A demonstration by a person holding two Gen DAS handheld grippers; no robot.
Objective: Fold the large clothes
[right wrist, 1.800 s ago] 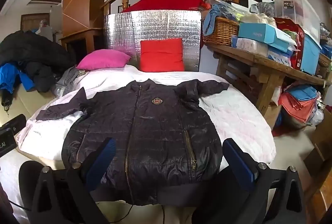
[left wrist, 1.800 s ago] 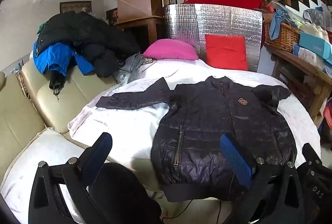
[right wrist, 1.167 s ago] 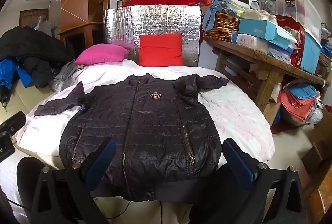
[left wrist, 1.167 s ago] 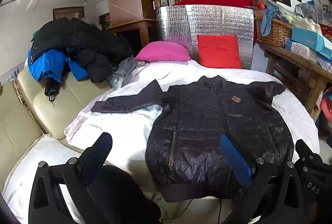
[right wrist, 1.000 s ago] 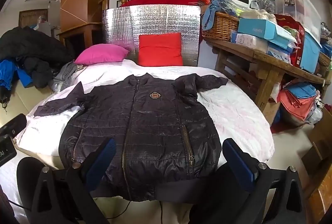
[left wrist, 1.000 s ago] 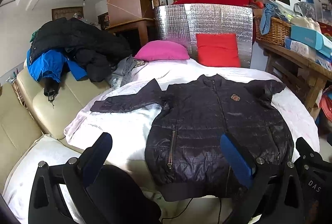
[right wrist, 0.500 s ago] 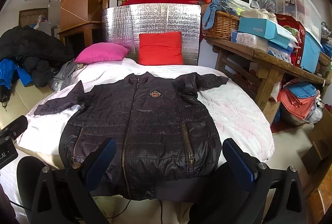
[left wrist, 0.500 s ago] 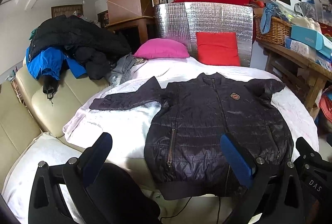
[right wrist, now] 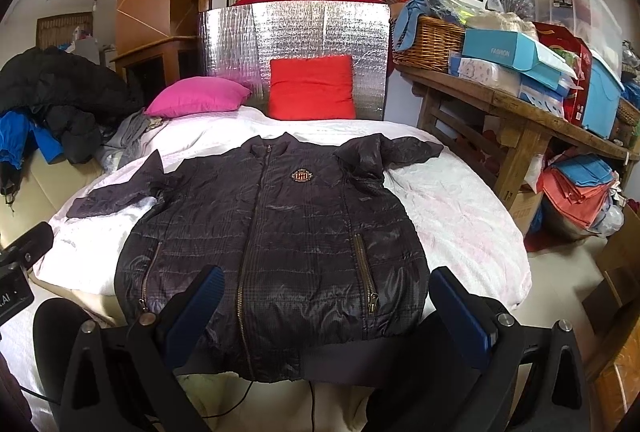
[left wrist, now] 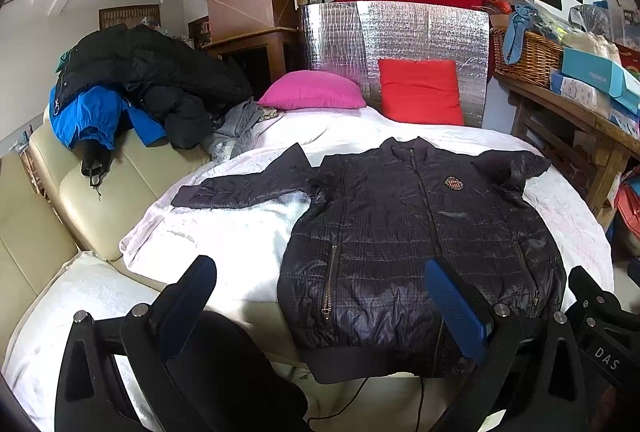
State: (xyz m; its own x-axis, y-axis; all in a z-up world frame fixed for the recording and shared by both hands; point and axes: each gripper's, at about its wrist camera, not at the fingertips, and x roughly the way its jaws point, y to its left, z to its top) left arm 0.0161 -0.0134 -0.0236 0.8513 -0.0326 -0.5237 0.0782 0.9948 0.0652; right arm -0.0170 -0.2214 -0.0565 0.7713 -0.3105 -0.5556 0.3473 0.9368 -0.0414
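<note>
Lying face up and zipped on the white-sheeted bed, the black quilted zip-front jacket fills the middle of both views, collar toward 12 o'clock and ribbed hem toward 6 o'clock at the bed's near edge. One sleeve stretches flat toward 9 o'clock; the other is bunched short near the shoulder at about 2 o'clock. A small crest badge sits on the chest.

The left gripper hangs above the near edge with its blue-padded jaws spread wide and holding nothing, one pad over bare sheet, the other over the jacket's hem area. The right gripper hovers likewise, jaws wide apart and empty, framing the lower jacket front.

Beyond the collar at 12 o'clock, a pink pillow and a red square cushion lean near a silver foil panel. At 10 o'clock a heap of dark and blue coats rests on a cream sofa. At 2 o'clock a wooden tabletop carries a wicker basket and blue boxes.
</note>
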